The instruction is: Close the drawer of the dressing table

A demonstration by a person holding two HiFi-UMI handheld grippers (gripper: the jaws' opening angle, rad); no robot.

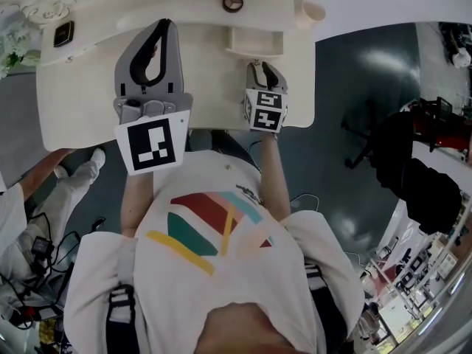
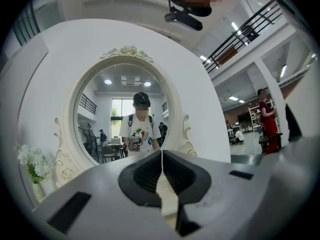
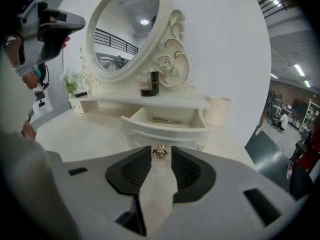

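the drawer [image 3: 150, 129] of the dressing table [image 1: 88, 102] stands pulled out from under the shelf below the mirror [image 3: 125, 29], with its inside open to view and a thin metal thing [image 3: 167, 120] lying in it. it lies straight ahead of the right gripper [image 1: 263, 68], which points down and forward at the drawer's curved front. that front runs crosswise to the line the gripper points along, so the drawer's travel back into the table runs nearly along that same line, away from the person. the right gripper's jaws stand a little apart and hold nothing. the small gold knob [image 3: 160, 152] at the middle of the drawer front shows right in the gap at their tips, but whether the pads touch it cannot be told. the right hand is plainly the nearer one. the left gripper [image 2: 161, 156] is held off to the left over the bare tabletop, level and facing the mirror, well apart from the drawer, its jaws closed together on nothing. judged from this, the coming move is a straight push on the front, kept centred at the knob so the drawer does not skew.
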